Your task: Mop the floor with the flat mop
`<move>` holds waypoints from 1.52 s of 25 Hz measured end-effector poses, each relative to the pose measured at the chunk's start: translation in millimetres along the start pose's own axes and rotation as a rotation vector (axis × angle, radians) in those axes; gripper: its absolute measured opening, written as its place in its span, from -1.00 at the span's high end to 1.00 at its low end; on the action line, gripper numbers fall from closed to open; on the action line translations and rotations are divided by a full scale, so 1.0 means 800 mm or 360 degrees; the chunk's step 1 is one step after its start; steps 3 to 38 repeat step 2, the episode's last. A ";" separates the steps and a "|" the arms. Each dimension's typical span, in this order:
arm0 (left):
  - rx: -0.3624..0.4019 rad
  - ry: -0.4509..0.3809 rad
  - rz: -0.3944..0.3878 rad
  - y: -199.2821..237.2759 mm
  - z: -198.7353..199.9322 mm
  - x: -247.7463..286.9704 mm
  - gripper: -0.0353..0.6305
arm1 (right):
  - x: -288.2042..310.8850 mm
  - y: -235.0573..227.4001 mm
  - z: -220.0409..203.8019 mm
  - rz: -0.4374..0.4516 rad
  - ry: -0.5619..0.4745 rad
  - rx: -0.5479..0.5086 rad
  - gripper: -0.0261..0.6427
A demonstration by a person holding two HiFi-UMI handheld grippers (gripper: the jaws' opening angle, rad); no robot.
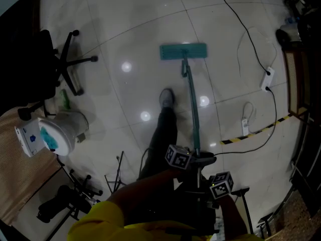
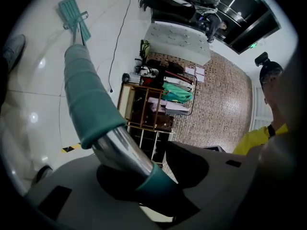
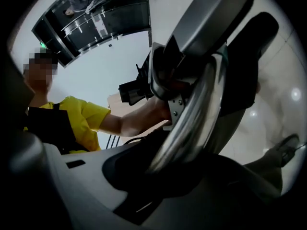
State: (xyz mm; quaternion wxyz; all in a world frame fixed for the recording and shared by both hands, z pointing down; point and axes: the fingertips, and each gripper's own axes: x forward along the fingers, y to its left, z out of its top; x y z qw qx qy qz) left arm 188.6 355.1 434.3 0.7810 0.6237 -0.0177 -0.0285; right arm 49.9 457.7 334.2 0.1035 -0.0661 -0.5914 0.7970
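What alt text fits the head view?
The left gripper and right gripper clamp a mop handle low in frame; its teal mop head lies flat on the white floor ahead. A shoe stands beside it; office chair and bucket left, cables right.

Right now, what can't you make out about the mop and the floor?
- Mop head underside: faces the floor, head view.
- Mop handle top end: head view, under left tongs and right tongs.
- Floor wetness: only lamp glare shows.
- White box print: too small, head view.
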 end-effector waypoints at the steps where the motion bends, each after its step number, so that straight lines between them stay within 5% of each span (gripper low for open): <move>1: 0.0018 -0.0013 -0.0006 -0.001 0.007 0.000 0.37 | -0.001 0.000 0.006 -0.0005 0.0001 -0.0018 0.61; 38: 0.0037 -0.0027 -0.0011 -0.002 0.015 -0.001 0.37 | -0.002 0.001 0.012 -0.0009 0.0000 -0.0036 0.61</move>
